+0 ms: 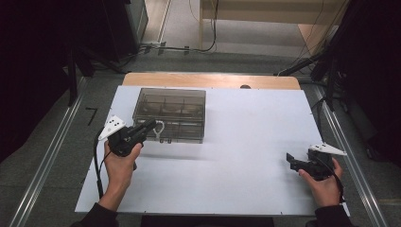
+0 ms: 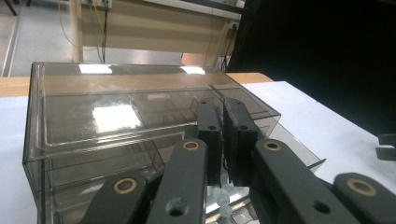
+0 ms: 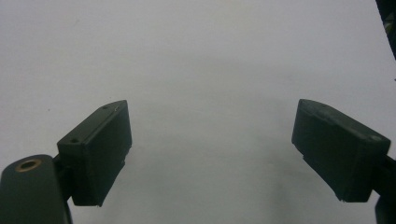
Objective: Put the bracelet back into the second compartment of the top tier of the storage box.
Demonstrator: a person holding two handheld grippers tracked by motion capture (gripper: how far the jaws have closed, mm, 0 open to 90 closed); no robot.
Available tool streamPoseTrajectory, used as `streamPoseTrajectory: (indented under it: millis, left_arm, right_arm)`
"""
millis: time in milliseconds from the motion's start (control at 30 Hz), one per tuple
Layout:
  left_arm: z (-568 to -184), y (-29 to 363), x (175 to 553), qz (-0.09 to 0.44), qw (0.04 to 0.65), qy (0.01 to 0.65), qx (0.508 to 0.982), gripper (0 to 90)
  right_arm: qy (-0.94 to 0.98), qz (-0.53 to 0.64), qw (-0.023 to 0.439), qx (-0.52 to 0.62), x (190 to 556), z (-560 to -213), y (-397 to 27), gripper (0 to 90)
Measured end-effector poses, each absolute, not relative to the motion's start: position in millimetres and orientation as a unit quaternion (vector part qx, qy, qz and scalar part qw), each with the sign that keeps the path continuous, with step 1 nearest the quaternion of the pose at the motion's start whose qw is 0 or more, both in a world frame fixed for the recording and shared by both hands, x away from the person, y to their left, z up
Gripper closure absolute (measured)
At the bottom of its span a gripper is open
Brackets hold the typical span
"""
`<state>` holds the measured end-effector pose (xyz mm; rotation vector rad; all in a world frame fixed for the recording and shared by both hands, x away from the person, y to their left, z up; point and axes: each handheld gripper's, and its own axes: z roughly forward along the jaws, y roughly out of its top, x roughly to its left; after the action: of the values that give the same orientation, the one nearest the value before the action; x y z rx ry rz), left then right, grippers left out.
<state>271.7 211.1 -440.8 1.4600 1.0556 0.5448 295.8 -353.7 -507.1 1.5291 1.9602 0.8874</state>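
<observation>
From above, your left tool [image 1: 150, 125] sits at the front left corner of the smoky clear box [image 1: 171, 113], which stands on the white desk [image 1: 246, 142] toward its far left part, with a pale loop handle [image 1: 160, 127] hanging at the box's front just beside the tool's tip. The left tool's own camera brings out what the high view cannot: the two black jaws are pressed almost together, seemingly pinching a thin clear plastic piece [image 2: 223, 193] at the box's front, though what exactly that piece is stays too blurred to say; you also see the box [image 2: 116, 121] is divided into compartments and its lid catches bright reflections. Your right tool [image 1: 295, 161] rests low over the desk near its right front edge, well apart from the box, and its own camera shows the jaws spread wide with only bare white desk [image 3: 205, 70] between them. Around the desk lie grey floor, metal rails and trailing cables [image 1: 208, 45], and a wooden bench [image 1: 265, 14] stands beyond.
</observation>
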Motion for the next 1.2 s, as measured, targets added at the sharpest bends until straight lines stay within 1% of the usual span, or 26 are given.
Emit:
streamPoseTrajectory:
  millis: [333, 567, 867, 1200]
  left_arm:
    - [-446.8, 206.4, 278.4, 0.228, 0.577, 0.456, 0.639, 87.3]
    - [-453.9, 201.5, 282.3, 0.213, 0.559, 0.457, 0.659, 87.2]
    - [-458.5, 197.5, 284.2, 0.204, 0.545, 0.458, 0.672, 87.2]
    - [-461.6, 194.5, 286.1, 0.202, 0.531, 0.459, 0.683, 86.4]
  right_arm:
    - [0.719, 0.326, 0.247, 0.562, 295.7, -507.1, -354.1, 10.4]
    - [0.719, 0.328, 0.248, 0.561, 295.7, -507.1, -354.4, 10.4]
    - [0.719, 0.327, 0.247, 0.561, 295.5, -507.1, -354.3, 10.4]
    - [0.72, 0.327, 0.247, 0.56, 295.6, -507.2, -354.1, 10.4]
